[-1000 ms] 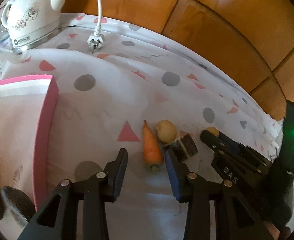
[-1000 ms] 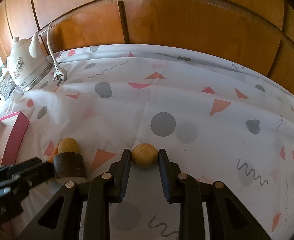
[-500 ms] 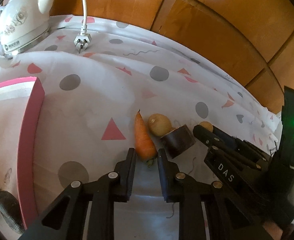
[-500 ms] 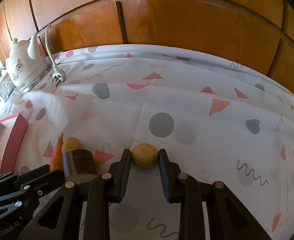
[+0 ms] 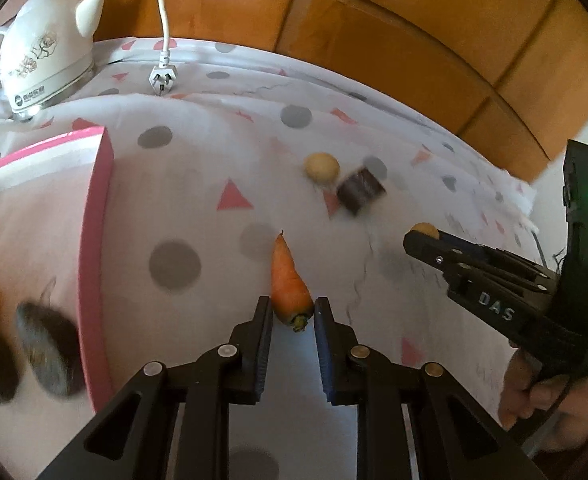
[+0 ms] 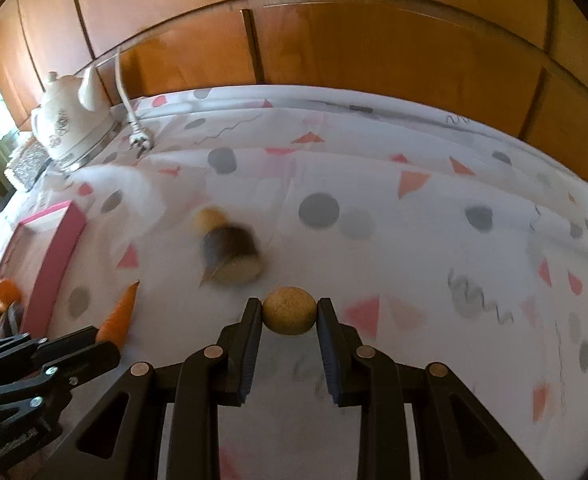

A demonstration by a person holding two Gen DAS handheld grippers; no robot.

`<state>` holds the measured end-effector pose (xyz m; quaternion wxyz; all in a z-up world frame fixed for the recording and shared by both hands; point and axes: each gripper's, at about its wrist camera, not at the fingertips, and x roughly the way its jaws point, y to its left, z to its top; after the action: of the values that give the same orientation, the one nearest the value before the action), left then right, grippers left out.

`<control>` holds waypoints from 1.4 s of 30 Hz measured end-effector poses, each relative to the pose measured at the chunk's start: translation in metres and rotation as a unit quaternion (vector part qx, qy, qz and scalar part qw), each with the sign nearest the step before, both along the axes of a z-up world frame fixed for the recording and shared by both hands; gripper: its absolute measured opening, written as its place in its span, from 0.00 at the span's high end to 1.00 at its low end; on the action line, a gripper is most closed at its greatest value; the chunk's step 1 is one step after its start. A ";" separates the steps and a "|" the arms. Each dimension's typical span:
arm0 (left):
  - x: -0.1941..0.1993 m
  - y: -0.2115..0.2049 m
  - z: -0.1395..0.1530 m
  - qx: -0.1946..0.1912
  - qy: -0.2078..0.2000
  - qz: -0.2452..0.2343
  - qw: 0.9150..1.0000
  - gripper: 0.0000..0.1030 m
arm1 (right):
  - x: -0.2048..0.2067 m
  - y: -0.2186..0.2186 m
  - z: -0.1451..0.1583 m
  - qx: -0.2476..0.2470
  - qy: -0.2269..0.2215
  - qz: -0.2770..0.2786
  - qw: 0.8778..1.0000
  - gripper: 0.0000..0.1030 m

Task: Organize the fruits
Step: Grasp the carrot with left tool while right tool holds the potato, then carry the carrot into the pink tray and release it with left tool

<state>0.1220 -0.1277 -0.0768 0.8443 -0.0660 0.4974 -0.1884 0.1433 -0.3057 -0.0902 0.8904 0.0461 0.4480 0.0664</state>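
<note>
Left tongs [image 5: 292,312] are gripping the carrot [image 5: 288,284] by its stem end, near the pink tray [image 5: 96,240]. Right tongs [image 6: 289,312] are clamping a round fruit [image 6: 290,315] over the table's [image 6: 413,240] middle.

The tapered orange carrot [image 5: 288,280] is clamped at its thick, green-stubbed end, with its thin tip pointing toward the far edge of the tablecloth. The round tan speckled fruit [image 6: 290,310] is gripped on both sides, in the near central area of the cloth. A second round pale-yellow fruit [image 5: 321,167] lies toward the middle of the cloth, touching a short dark-brown cylindrical piece with a pale cut face [image 5: 360,191], which lies tilted on its side. Orange round fruits [image 6: 6,294] and dark oval items [image 5: 48,352] rest inside the pink-rimmed shallow tray [image 5: 96,216] at the left edge.
</note>
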 end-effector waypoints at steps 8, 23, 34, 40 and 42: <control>-0.047 -0.004 -0.007 0.031 -0.033 -0.037 0.998 0.80 | -0.076 0.001 0.001 0.047 0.019 0.016 0.999 0.73; -0.050 -0.015 -0.015 0.049 -0.081 -0.037 0.995 0.79 | -0.111 -0.002 -0.028 0.068 -0.033 -0.043 0.996 0.73; -0.056 -0.015 -0.016 0.055 -0.104 -0.047 0.992 0.80 | -0.114 0.015 -0.030 0.003 -0.058 -0.047 0.997 0.72; -0.058 -0.015 -0.016 0.054 -0.111 -0.047 0.991 0.80 | -0.114 0.015 -0.031 0.005 -0.057 -0.051 0.997 0.72; -0.058 -0.015 -0.016 0.053 -0.111 -0.047 0.991 0.80 | -0.114 0.015 -0.031 0.007 -0.058 -0.051 0.997 0.72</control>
<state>0.0636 -0.1424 -0.0929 0.8868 0.0234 0.4122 -0.2074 0.0289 -0.2907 -0.1208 0.9168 0.0707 0.3920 0.0266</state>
